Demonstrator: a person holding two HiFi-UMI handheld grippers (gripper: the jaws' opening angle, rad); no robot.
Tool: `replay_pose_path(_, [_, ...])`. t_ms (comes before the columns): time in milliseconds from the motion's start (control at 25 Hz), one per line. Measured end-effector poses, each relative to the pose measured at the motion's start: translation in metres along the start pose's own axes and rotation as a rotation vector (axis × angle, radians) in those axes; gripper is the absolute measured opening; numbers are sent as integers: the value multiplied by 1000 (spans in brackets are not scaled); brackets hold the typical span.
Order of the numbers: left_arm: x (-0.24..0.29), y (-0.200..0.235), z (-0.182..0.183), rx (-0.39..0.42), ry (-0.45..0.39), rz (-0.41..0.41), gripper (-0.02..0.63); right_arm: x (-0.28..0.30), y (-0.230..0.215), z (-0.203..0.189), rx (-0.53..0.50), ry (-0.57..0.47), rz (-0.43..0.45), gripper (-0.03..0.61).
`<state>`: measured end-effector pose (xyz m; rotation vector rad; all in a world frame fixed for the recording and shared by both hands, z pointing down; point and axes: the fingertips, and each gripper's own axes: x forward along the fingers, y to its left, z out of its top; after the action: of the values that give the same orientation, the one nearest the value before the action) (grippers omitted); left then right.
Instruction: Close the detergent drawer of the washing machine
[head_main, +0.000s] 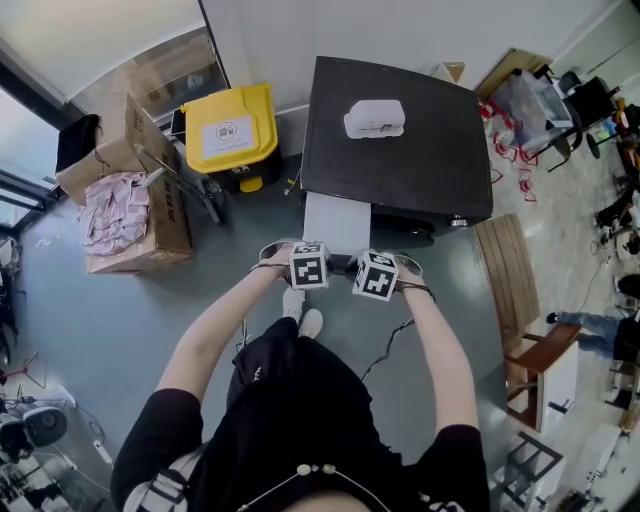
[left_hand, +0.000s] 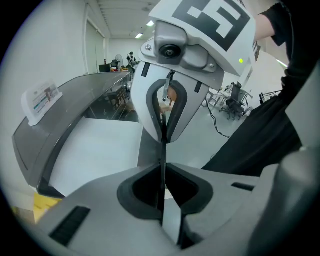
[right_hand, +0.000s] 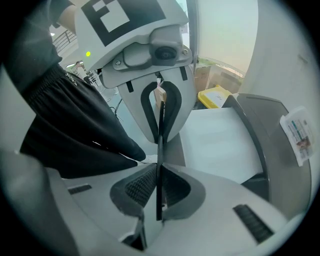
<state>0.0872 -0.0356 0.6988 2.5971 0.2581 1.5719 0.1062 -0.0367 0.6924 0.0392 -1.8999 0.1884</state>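
Note:
From the front left of the dark washing machine (head_main: 400, 150) the pale detergent drawer (head_main: 335, 222) sticks out toward me. In the gripper views it is the white flat surface (left_hand: 100, 150) (right_hand: 220, 145). My left gripper (head_main: 308, 268) and right gripper (head_main: 376, 276) stand side by side at its outer end, pointing steeply down and facing each other. A thin dark front edge of the drawer (left_hand: 162, 150) (right_hand: 160, 145) runs between both pairs of jaws. The left gripper (left_hand: 162, 172) and the right gripper (right_hand: 159, 175) each have their pads closed against it.
A white device (head_main: 375, 118) lies on the machine's top. A yellow bin (head_main: 230, 128) and cardboard boxes (head_main: 130, 190) stand to the left. A wooden bench (head_main: 510, 270) stands to the right. My feet (head_main: 303, 315) are just below the drawer.

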Motion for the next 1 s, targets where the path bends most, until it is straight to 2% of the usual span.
replay_pose_path(560, [-5,-1,1,46,29,-60,29,-3,2,4,14,-6,57,32])
replay_pose_path(840, [-6,-1,0,48,11,-70,29,-3,2,2,46,-2,82,32])
replay_pose_path(1000, [-6,4,1,37,1,-57,29,-4,-4,0,62,-7,66,32])
